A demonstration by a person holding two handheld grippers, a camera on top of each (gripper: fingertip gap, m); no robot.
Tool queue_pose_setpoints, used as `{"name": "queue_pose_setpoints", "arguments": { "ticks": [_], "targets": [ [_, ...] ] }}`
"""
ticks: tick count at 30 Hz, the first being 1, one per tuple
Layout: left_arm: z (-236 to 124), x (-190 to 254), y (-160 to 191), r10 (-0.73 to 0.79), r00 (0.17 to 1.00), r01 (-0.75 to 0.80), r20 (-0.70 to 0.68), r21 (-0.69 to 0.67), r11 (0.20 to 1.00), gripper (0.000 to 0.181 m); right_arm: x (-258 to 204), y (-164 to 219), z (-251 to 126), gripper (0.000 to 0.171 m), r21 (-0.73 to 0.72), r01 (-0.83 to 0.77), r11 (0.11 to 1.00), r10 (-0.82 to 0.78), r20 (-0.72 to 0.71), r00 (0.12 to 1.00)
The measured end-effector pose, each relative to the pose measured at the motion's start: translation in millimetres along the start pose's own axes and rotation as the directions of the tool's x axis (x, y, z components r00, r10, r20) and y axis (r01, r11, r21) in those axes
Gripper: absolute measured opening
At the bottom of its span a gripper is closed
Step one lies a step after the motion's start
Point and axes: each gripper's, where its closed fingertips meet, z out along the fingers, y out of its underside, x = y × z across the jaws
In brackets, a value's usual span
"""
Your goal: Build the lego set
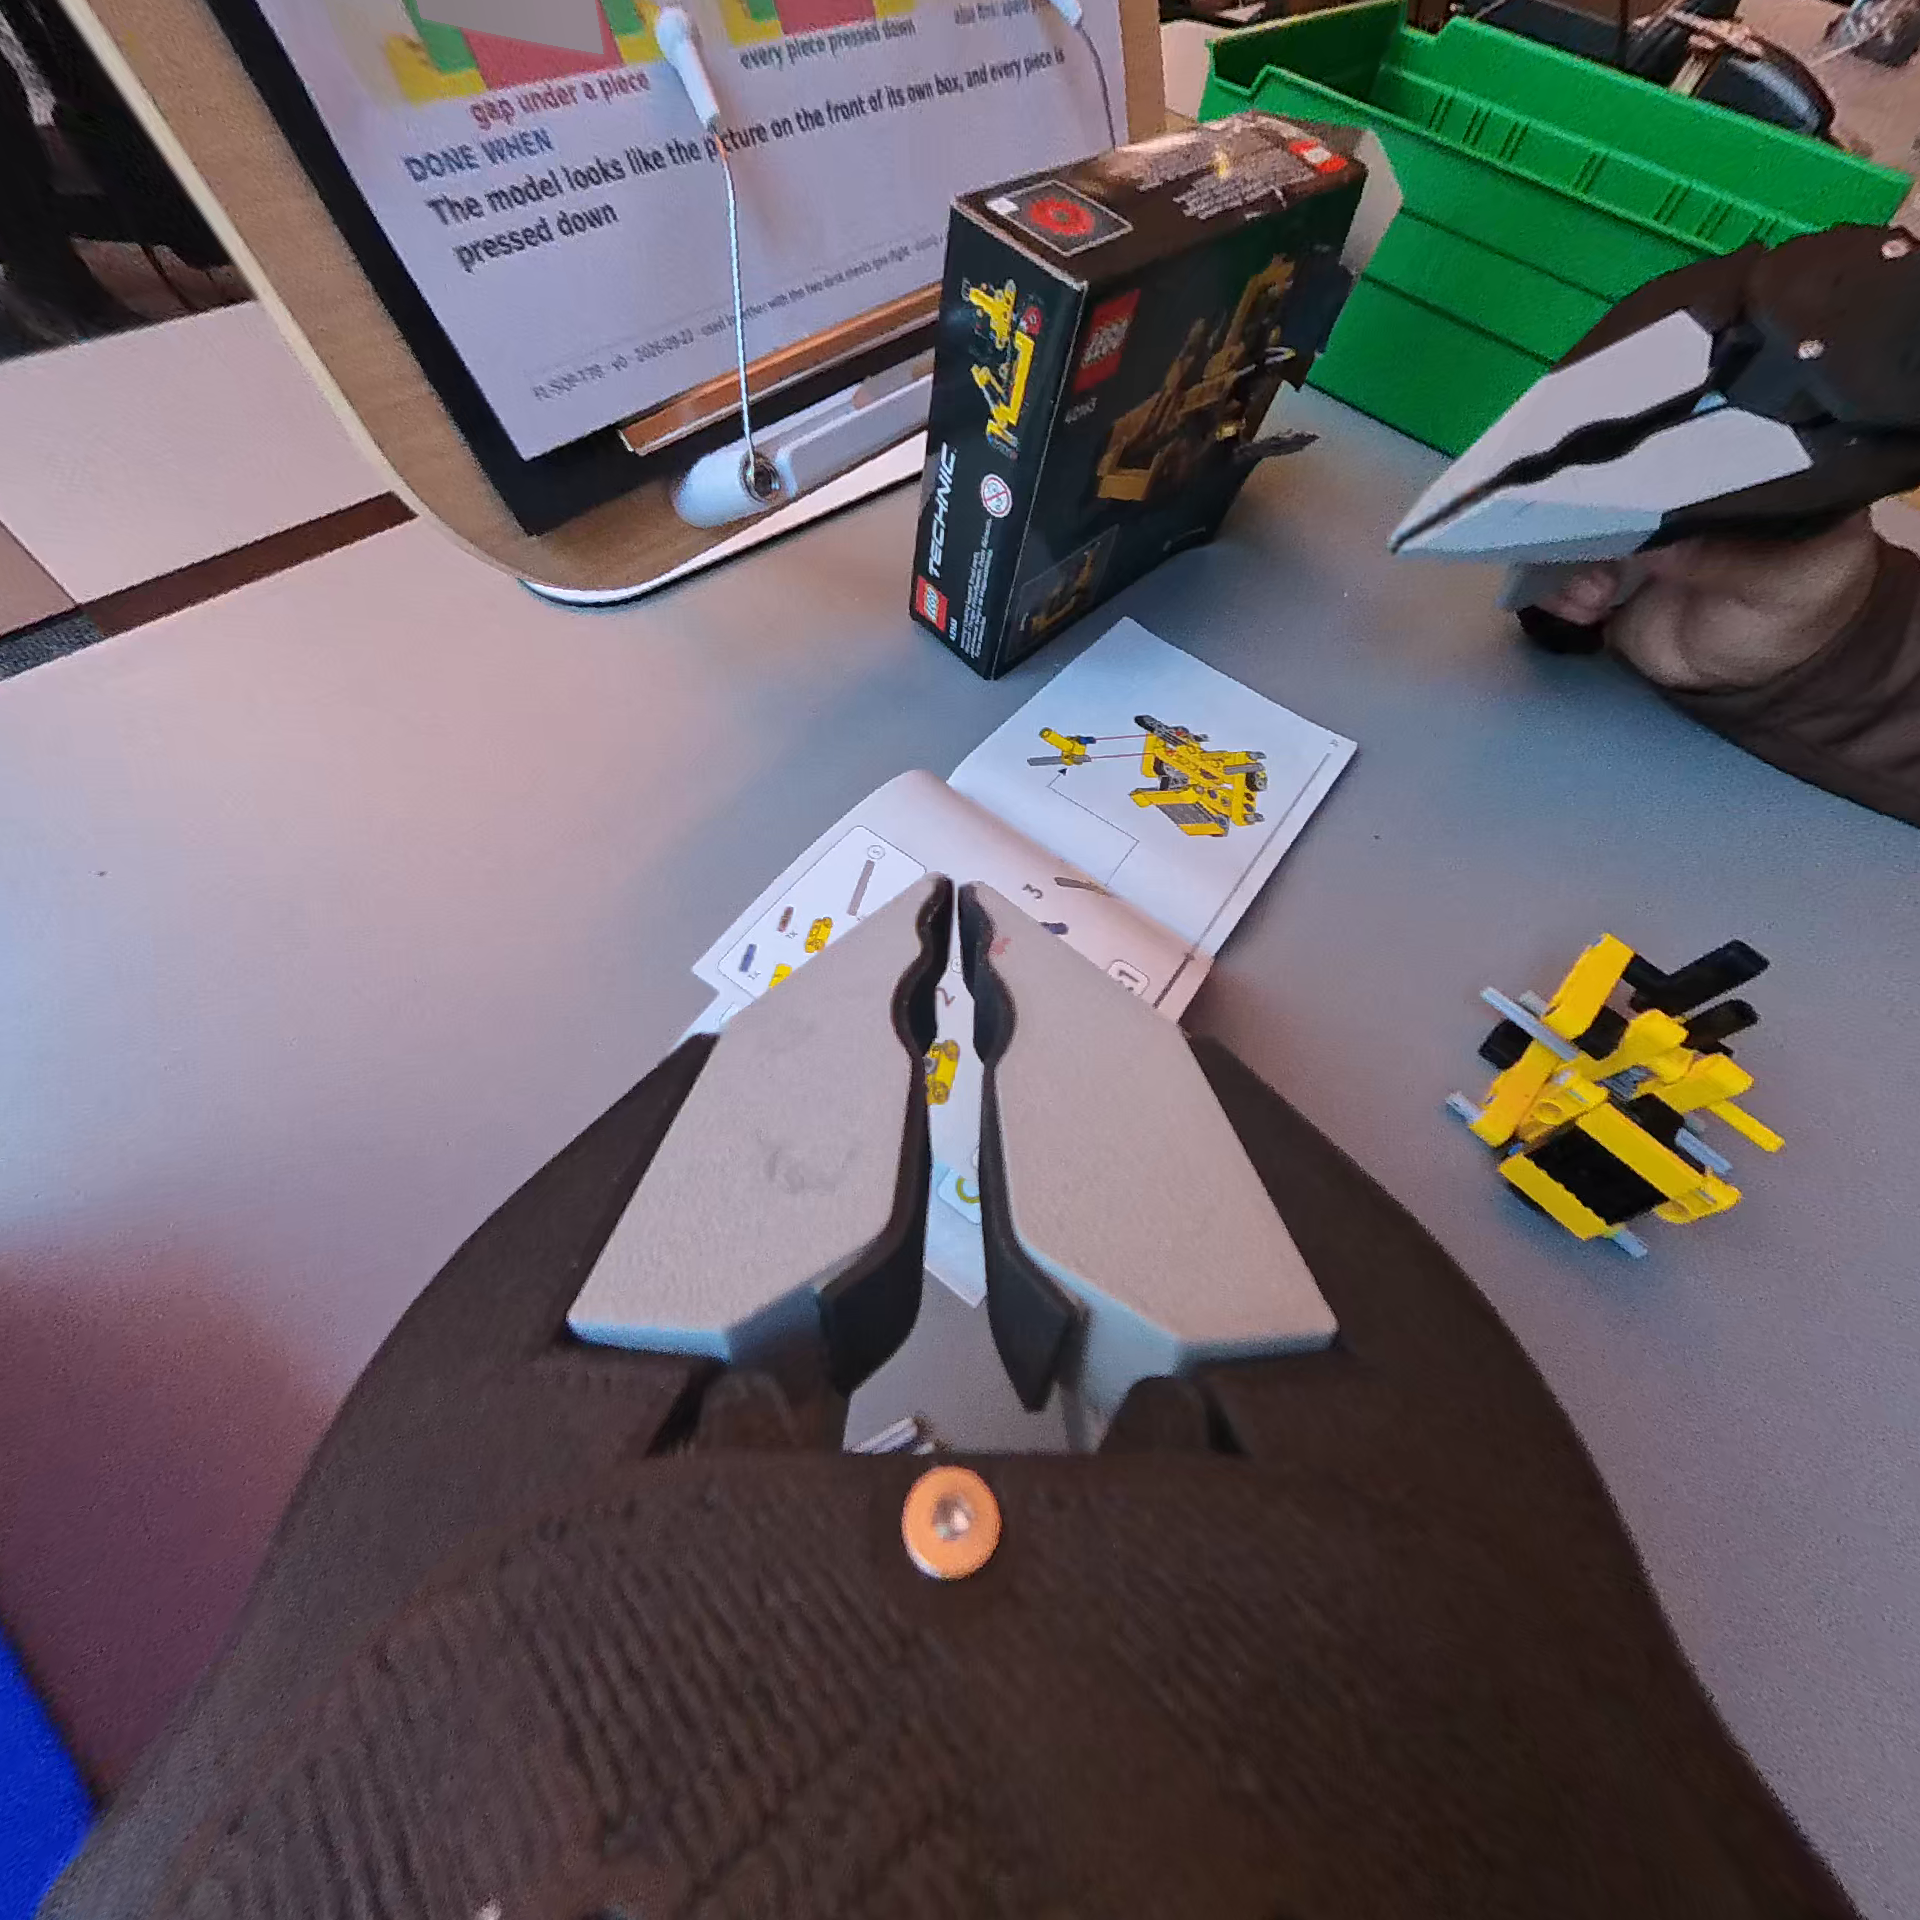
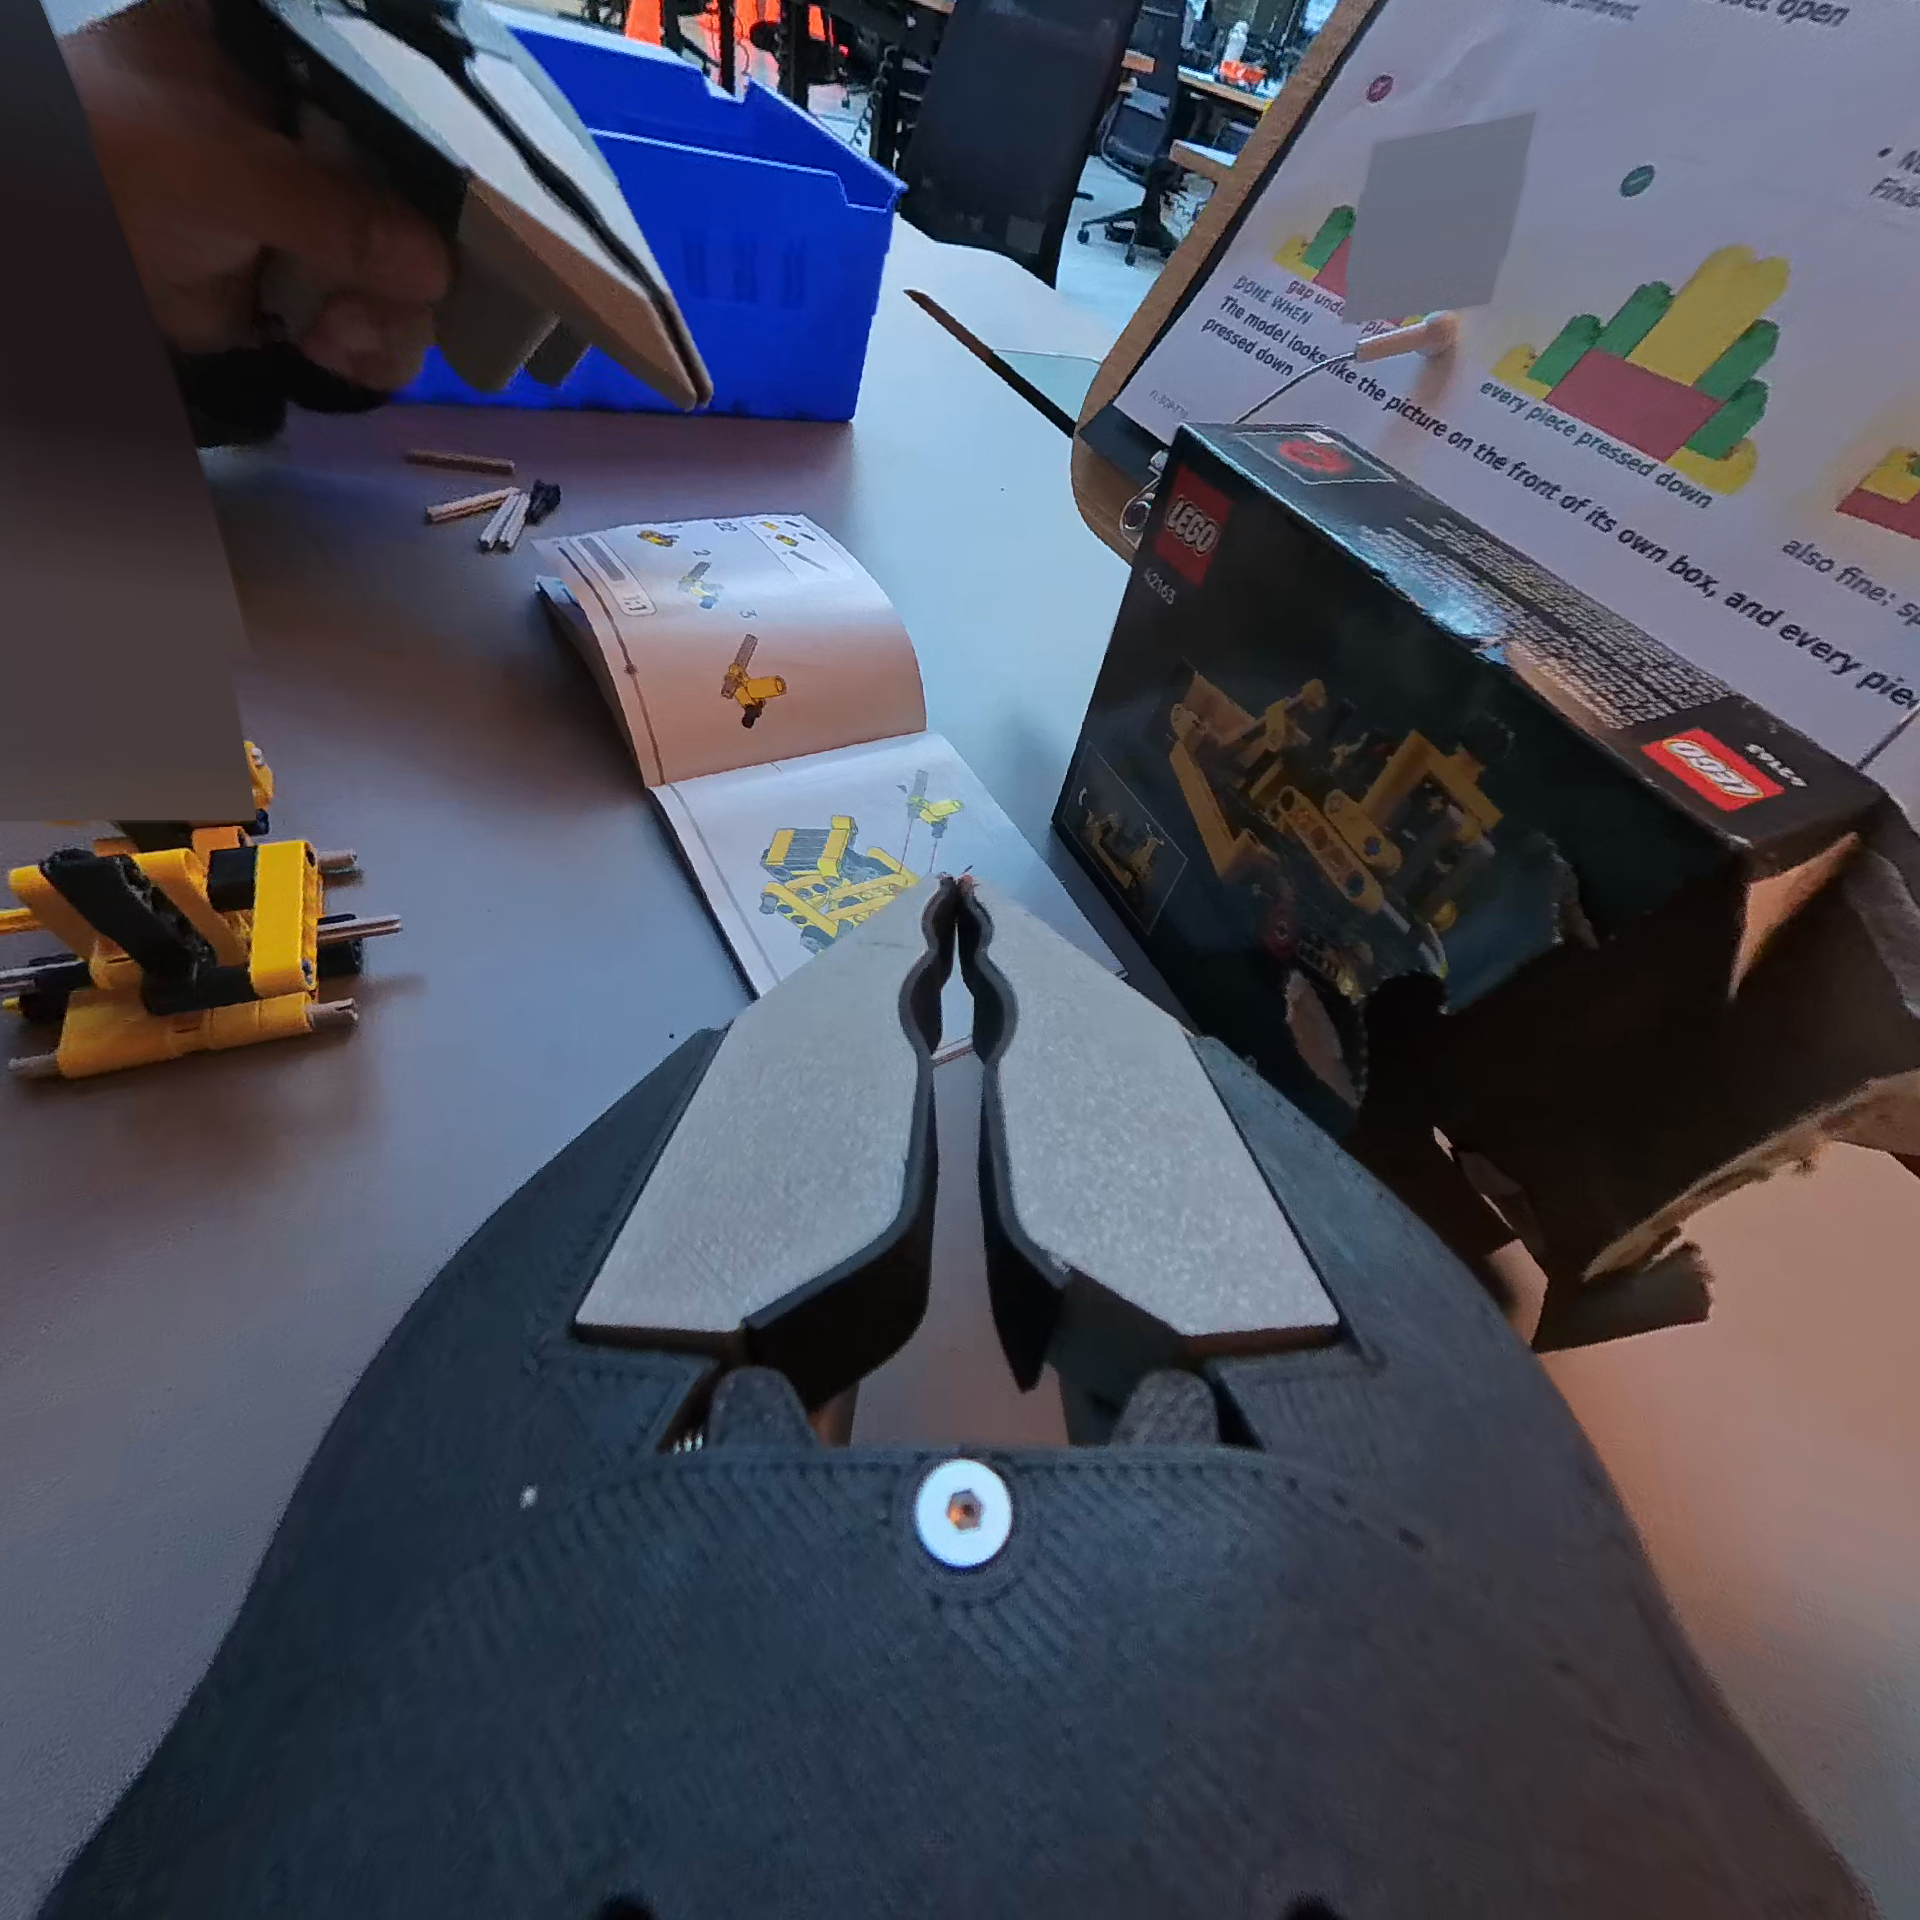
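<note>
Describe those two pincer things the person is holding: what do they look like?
They match. Each tool, left and right, has a broad black ribbed plastic body with one silver screw in the middle. From it run two flat grey wedge-shaped fingers that taper to a point, their facing edges lined with wavy black pads. No cables show. A hand grips a handle underneath, wearing a dark sleeve.

Left hand-held gripper point(image 1: 954, 902): jaws nearly closed, tips w/ hairline gap, nothing gripped. Right hand-held gripper point(image 2: 958, 891): jaws closed, tips touching, empty. Both raised, angled down; a hand point(image 1: 1725, 613) grips the right unit's handle.
</note>
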Motion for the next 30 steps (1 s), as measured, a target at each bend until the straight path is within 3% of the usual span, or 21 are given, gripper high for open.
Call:
{"name": "queue_pose_setpoints", "arguments": {
  "ticks": [13,20,30],
  "targets": [
    [-19.3,-8.8,-17.5,-0.062,0.996,0.057,0.060,0.076,0.995,0.002,-1.7,2.4,3.5,0.000,-0.011,-0.005,1.000,0.006,0.024,1.000],
    [-22.9,-14.4,-24.0,-0.085,0.994,0.076,0.063,0.136,0.988,0.022,1.6,1.1,4.8,0.000,0.000,-0.041,0.999,0.041,0.040,0.998],
    [-25.8,-19.2,-27.9,-0.063,0.994,0.047,0.095,0.166,0.985,0.030,1.2,0.0,3.7,0.000,0.011,-0.058,0.998,0.057,0.060,0.997]
  ]
}}
